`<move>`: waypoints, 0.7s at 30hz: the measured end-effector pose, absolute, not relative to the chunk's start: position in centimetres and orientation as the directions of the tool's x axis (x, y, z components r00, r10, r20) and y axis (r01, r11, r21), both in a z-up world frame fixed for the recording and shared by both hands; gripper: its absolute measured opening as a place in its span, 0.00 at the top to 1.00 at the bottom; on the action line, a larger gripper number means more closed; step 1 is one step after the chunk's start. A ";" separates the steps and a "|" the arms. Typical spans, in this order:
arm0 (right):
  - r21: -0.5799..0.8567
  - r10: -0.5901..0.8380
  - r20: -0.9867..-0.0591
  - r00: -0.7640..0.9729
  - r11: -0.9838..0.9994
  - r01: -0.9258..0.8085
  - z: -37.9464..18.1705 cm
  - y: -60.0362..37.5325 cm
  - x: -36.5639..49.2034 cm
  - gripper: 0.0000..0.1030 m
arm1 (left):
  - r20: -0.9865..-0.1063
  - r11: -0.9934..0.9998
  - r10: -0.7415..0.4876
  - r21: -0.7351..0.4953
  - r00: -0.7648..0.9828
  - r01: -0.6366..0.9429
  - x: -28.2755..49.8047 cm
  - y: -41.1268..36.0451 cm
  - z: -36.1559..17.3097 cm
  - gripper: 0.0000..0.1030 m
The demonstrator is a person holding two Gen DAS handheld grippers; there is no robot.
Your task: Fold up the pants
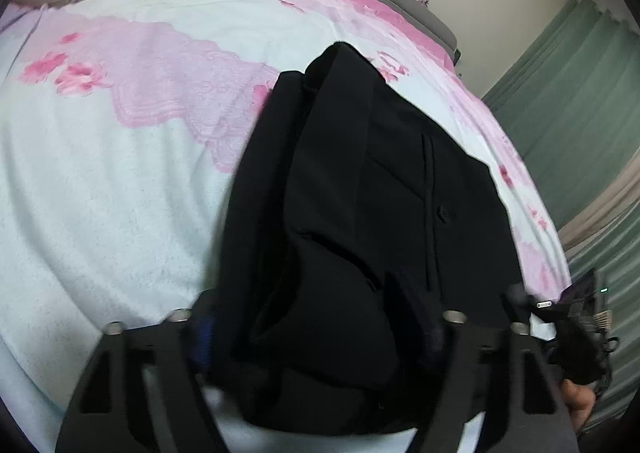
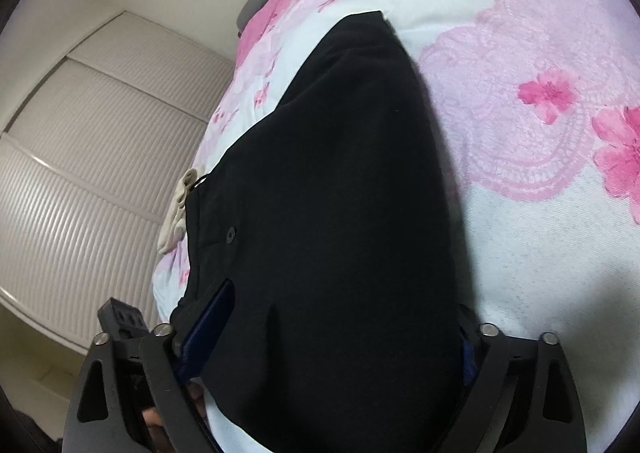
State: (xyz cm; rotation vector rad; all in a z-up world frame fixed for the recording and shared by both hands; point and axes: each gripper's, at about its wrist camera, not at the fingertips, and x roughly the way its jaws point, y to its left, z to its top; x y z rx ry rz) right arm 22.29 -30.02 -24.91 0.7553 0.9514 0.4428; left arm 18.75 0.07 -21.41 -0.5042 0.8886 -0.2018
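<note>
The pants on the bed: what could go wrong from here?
The black pants are bunched thick between both grippers, so a layer may slip out and spoil the fold. In the right wrist view they lie near the edge of the bed, so cloth could slide off.

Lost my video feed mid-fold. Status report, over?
Both grippers straddle bunched black pants on the pink floral bedspread; whether pads press is unclear. Left gripper, right gripper. Nothing obstructing.

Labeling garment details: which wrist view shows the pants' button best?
Right wrist: the button on the black pants reads as a clear round disc near the left edge. In the left wrist view it is only a dim, dark bump beside a seam.
</note>
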 end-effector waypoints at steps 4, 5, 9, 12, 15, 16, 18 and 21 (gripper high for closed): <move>0.787 0.668 -0.548 0.503 0.616 0.040 -25.3 -31.4 21.9 0.64 | -0.689 0.874 -0.382 -0.485 0.616 0.000 18.4 -0.3 -20.4 0.55; 0.792 0.672 -0.544 0.502 0.609 0.043 -25.1 -31.4 21.8 0.66 | -0.687 0.875 -0.383 -0.484 0.618 0.005 18.3 -0.3 -20.1 0.58; 0.800 0.673 -0.522 0.523 0.599 0.027 -23.2 -30.8 20.8 0.76 | -0.659 0.862 -0.412 -0.505 0.629 0.035 18.3 -0.1 -18.4 0.66; 0.805 0.675 -0.491 0.550 0.594 -0.010 -21.2 -30.1 20.0 0.79 | -0.643 0.860 -0.423 -0.507 0.638 0.059 18.2 0.2 -16.8 0.69; 0.783 0.654 -0.493 0.574 0.621 -0.036 -18.9 -29.0 19.4 0.80 | -0.631 0.861 -0.426 -0.503 0.648 0.076 18.2 0.7 -15.2 0.70; 0.780 0.651 -0.492 0.579 0.624 -0.039 -18.5 -28.8 19.2 0.80 | -0.628 0.861 -0.428 -0.503 0.650 0.080 18.3 0.8 -14.7 0.71; 0.773 0.642 -0.486 0.593 0.633 -0.052 -17.2 -28.6 18.9 0.81 | -0.616 0.855 -0.436 -0.510 0.655 0.090 18.5 1.3 -13.4 0.71; 0.756 0.633 -0.473 0.614 0.649 -0.086 -15.0 -27.7 18.5 0.81 | -0.603 0.848 -0.446 -0.521 0.662 0.097 18.7 2.0 -12.0 0.72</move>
